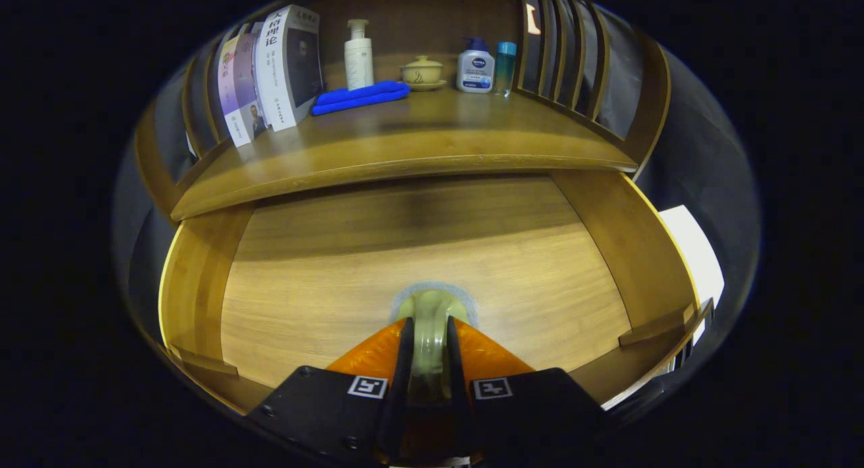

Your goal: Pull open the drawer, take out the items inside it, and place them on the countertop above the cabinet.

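Observation:
The wooden drawer stands pulled open below me, its bare floor spreading ahead of the fingers. My gripper is shut on a pale green, rounded, glossy item, seen edge-on, possibly a small ceramic dish or cup. Both orange fingers press on its sides, and its rounded top pokes out just past the tips, close over the drawer floor. The countertop of the cabinet lies beyond and above the drawer's back.
On the countertop stand several books at the left, a folded blue cloth, a white pump bottle, a lidded yellow cup on a saucer, a white-and-blue bottle and a teal bottle. Slatted wooden rails flank it.

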